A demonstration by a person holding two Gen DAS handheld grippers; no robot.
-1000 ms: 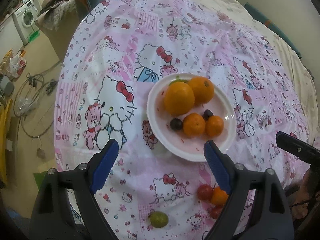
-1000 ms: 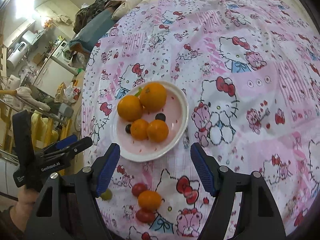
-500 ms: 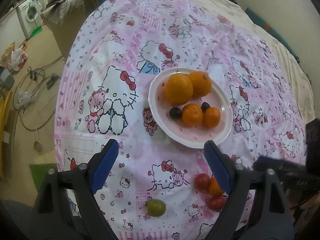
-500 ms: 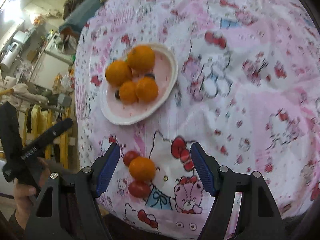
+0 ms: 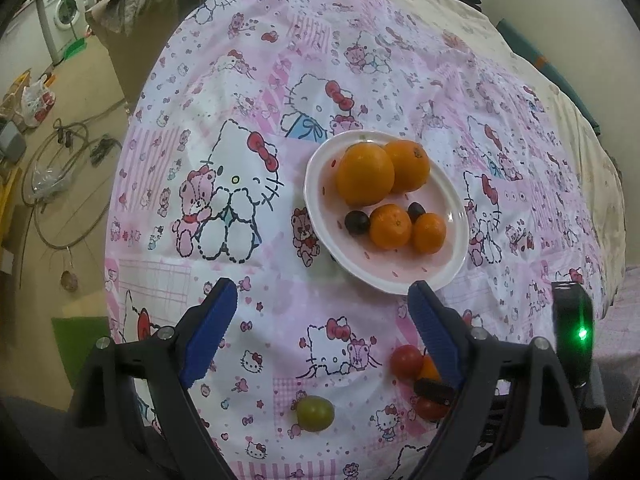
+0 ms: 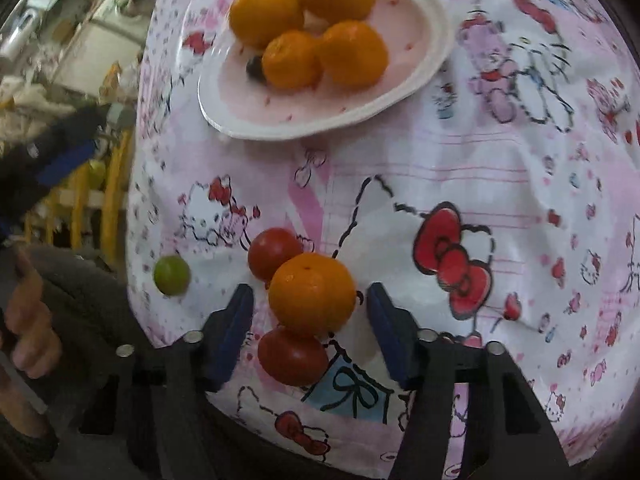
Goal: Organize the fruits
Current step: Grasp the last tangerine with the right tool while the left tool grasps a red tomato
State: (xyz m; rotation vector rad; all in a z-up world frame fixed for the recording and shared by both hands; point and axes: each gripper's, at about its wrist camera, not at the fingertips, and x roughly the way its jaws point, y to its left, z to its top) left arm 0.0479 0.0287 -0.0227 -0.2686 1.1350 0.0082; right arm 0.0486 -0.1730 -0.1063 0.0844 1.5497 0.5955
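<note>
Right wrist view looks down on a small orange (image 6: 311,294) lying on the pink cartoon-cat cloth (image 6: 480,168), and the right gripper (image 6: 310,334) has its 2 blue-padded jaws spread wide on either side of that orange, neither pad touching it. Using this orange as the landmark: 1 red tomato (image 6: 274,254) touches it on the far-left side, a 2nd red tomato (image 6: 293,356) touches it on the near side, between the jaws, and a green fruit (image 6: 172,275) lies apart to its left near the cloth's edge. Beyond the orange sits the white plate (image 6: 320,120), carrying 4 oranges (image 6: 352,54) and a dark grape (image 6: 254,68).

Left wrist view shows the left gripper (image 5: 320,330) with its jaws wide apart, holding nothing, above the cloth (image 5: 320,80). The plate (image 5: 452,200) lies just past its fingertips, with 2 large oranges (image 5: 365,172), 2 smaller oranges (image 5: 390,227) and 2 dark grapes (image 5: 357,222) on it. The landmark orange (image 5: 429,369) is half hidden behind the left gripper's right finger, with 1 tomato (image 5: 406,361) beside it, the other tomato (image 5: 430,408) nearer the camera, and the green fruit (image 5: 315,413) to the left of the group. A dark tip of the right gripper (image 5: 434,390) shows between the orange and the nearer tomato.
</note>
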